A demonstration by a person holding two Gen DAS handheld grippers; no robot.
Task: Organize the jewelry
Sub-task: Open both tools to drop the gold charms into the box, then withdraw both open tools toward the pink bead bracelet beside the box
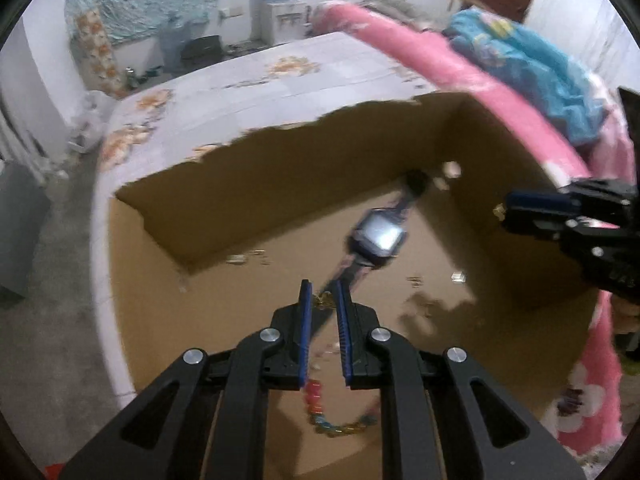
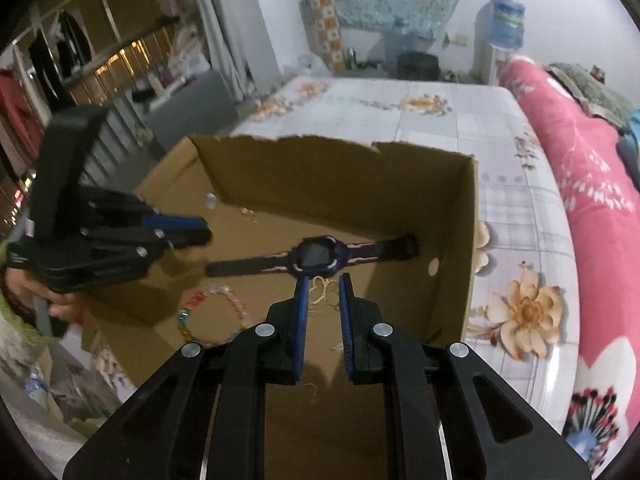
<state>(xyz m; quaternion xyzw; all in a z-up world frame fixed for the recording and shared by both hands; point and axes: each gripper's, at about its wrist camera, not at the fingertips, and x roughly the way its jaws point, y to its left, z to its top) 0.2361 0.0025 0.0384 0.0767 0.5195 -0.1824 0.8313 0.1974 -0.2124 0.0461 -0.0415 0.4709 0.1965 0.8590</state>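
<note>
An open cardboard box (image 1: 240, 184) (image 2: 340, 176) lies on a bed. On its floor lies a dark purple smartwatch (image 1: 378, 236) (image 2: 316, 258) with its strap stretched out. Near it are a gold openwork ornament (image 2: 326, 292) (image 1: 324, 302) and a colourful bead bracelet (image 1: 320, 412) (image 2: 208, 312). My left gripper (image 1: 323, 288) (image 2: 206, 230) hovers above the box, nearly closed, with nothing between its blue pads. My right gripper (image 2: 323, 284) (image 1: 508, 212) hangs over the box just short of the watch, also nearly closed and empty. Both views are slightly blurred.
Small pale trinkets (image 1: 248, 259) (image 1: 458, 277) are scattered on the box floor. The bed has a floral sheet (image 2: 440, 108), and a rolled pink blanket (image 2: 580, 184) (image 1: 440, 68) runs along its side. A hand (image 2: 56, 308) holds the left gripper. A water dispenser (image 2: 504, 32) stands by the far wall.
</note>
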